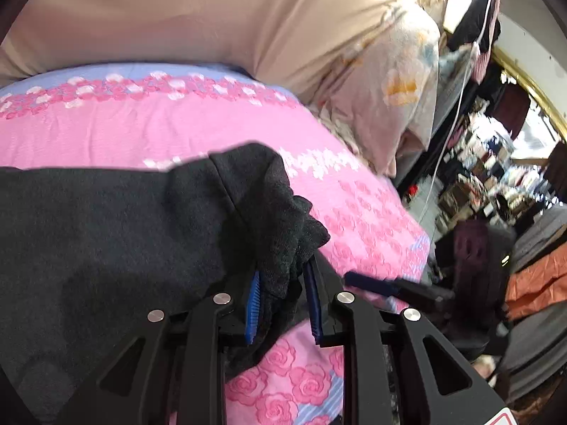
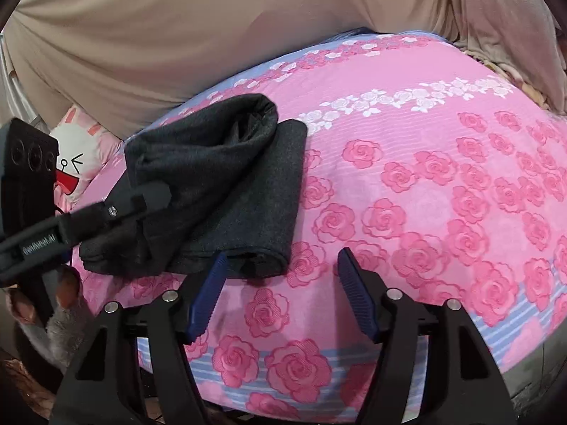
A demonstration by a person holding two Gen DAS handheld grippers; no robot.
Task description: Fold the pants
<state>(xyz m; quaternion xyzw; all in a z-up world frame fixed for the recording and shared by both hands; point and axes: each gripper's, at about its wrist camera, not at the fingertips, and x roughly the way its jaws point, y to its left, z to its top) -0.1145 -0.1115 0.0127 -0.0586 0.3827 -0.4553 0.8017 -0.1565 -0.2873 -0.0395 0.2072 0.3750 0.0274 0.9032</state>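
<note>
Left of centre on the pink bedspread, the pants lie part-folded: left gripper pinches their bunched edge, right gripper gapes empty; next, carry that edge across.

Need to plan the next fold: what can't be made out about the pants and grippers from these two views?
- Pants, left wrist view: left part cut off by the frame edge; near part hidden behind the left gripper.
- Left gripper's tips, right wrist view: buried in cloth, grip point unseen.
- Right gripper, left wrist view: blurred.
- Layers under the fold: hidden by the top cloth, both views.
</note>
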